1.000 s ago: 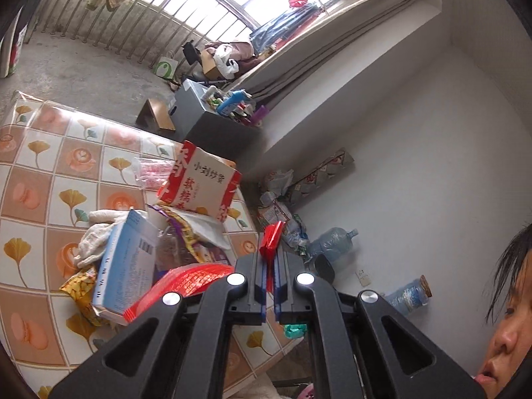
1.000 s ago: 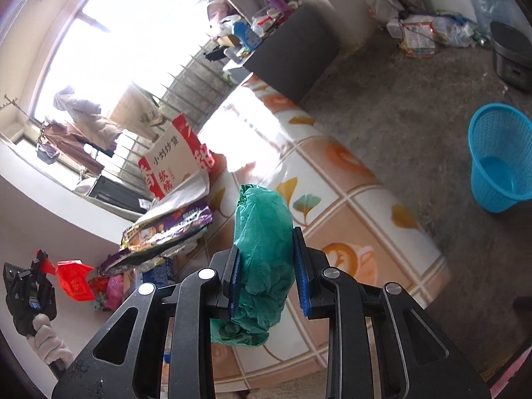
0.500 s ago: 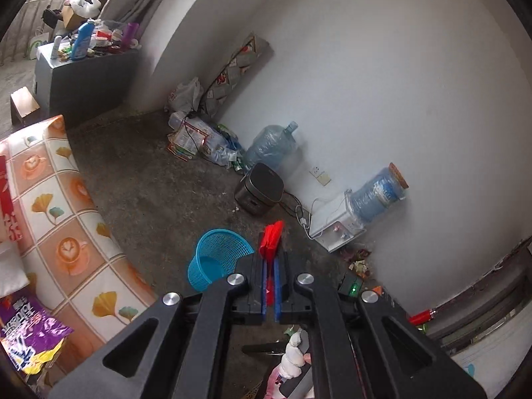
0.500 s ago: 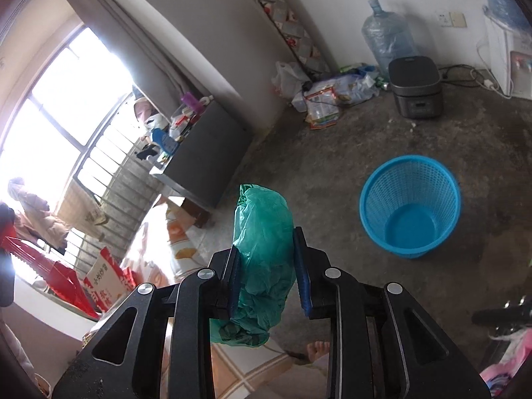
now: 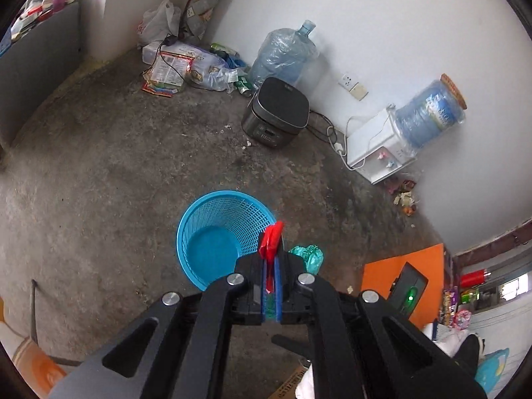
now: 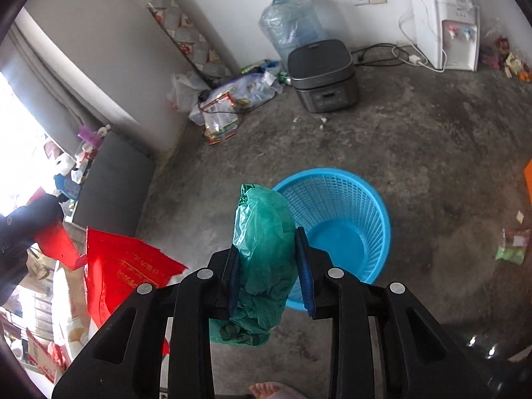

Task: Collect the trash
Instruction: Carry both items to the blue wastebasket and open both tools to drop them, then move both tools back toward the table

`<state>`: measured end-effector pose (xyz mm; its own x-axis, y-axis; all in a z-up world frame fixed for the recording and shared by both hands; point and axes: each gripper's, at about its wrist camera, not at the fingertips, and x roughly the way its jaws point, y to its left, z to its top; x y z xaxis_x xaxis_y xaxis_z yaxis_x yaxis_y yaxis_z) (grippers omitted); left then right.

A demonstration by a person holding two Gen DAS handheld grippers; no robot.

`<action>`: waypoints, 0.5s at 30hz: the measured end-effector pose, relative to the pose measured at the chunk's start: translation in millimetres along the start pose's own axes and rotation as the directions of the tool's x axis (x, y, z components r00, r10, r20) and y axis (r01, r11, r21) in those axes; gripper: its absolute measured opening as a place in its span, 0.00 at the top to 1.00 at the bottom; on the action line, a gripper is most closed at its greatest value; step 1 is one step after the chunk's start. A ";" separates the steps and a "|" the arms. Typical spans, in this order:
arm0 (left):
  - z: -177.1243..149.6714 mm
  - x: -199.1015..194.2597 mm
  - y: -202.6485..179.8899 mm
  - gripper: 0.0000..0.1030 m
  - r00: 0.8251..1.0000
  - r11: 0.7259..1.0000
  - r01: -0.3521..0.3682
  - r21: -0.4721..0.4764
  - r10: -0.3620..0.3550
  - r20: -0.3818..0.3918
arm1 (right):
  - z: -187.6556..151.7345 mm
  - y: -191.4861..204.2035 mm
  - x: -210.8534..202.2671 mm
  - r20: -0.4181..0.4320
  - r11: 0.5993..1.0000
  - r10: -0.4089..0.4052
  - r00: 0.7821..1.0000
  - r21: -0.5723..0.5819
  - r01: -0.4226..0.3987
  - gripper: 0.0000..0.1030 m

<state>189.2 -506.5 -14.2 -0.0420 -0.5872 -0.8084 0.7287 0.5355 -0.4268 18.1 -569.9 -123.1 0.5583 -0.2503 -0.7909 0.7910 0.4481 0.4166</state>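
Note:
My left gripper (image 5: 272, 259) is shut on a thin red wrapper (image 5: 271, 239), held just above the near right rim of the blue mesh basket (image 5: 212, 219). The same red wrapper (image 6: 119, 269) hangs at the left in the right wrist view. My right gripper (image 6: 267, 252) is shut on a crumpled green plastic bag (image 6: 262, 232), held over the floor just left of the basket (image 6: 349, 206). The green bag (image 5: 307, 254) also shows just right of my left gripper. The basket looks empty inside.
A dark rice cooker (image 5: 277, 113), a large water jug (image 5: 282, 56) and a white water dispenser (image 5: 379, 146) stand along the wall. Litter (image 5: 186, 69) lies in the corner. A grey cabinet (image 6: 109, 186) stands at the left. A bare foot (image 6: 269, 390) is below.
Both grippers swung away from the table toward the floor and closed in on the blue basket, which is now much nearer. Both kept hold of their trash.

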 end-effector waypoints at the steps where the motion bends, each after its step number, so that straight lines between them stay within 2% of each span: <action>1: 4.2 13.7 0.2 0.95 1.000 1.000 -0.015 0.007 0.015 -0.002 | 3.7 -5.5 5.9 -0.002 1.000 -0.007 1.000 0.007 0.007 0.71; 2: 9.3 27.6 0.8 0.87 1.000 0.999 -0.030 0.016 0.030 -0.002 | 6.6 -11.2 11.8 0.001 1.000 -0.010 1.000 0.009 0.010 0.70; 3: 13.2 41.5 2.9 0.80 0.998 0.998 -0.056 0.030 0.056 -0.003 | 10.4 -15.7 21.1 0.000 1.000 -0.022 1.000 0.005 0.022 0.61; 4: 16.1 52.6 5.5 0.64 0.995 0.994 -0.100 0.035 0.100 -0.002 | 12.8 -20.8 30.6 -0.002 0.999 -0.044 0.999 0.006 0.044 0.45; 5: 17.4 61.2 8.9 0.57 0.990 0.989 -0.142 0.032 0.142 -0.001 | 14.9 -26.3 37.5 -0.004 0.998 -0.064 0.998 0.010 0.064 0.38; 6: 17.6 67.4 13.2 0.56 0.986 0.985 -0.169 0.027 0.169 -0.009 | 14.9 -31.8 43.4 -0.007 0.996 -0.083 0.997 0.011 0.083 0.35; 8: 17.5 74.4 18.9 0.47 0.984 0.985 -0.175 0.009 0.175 -0.028 | 12.0 -38.9 46.3 -0.019 0.993 -0.117 0.993 0.018 0.117 0.35; 10: 13.8 68.2 23.0 0.41 0.986 0.986 -0.169 -0.001 0.169 -0.007 | 8.1 -46.4 41.3 -0.007 0.993 -0.102 0.995 0.050 0.103 0.35; 15: 12.9 36.7 17.7 0.39 0.976 0.977 -0.211 0.021 0.209 0.066 | 7.0 -43.1 17.1 0.067 0.995 -0.070 0.995 0.079 0.065 0.35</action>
<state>209.4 -526.4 -46.1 0.1566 -0.5014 -0.8509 0.7352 0.6345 -0.2386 -4.7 -599.5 -151.5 0.5169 -0.3377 -0.7866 0.8428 0.3618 0.3986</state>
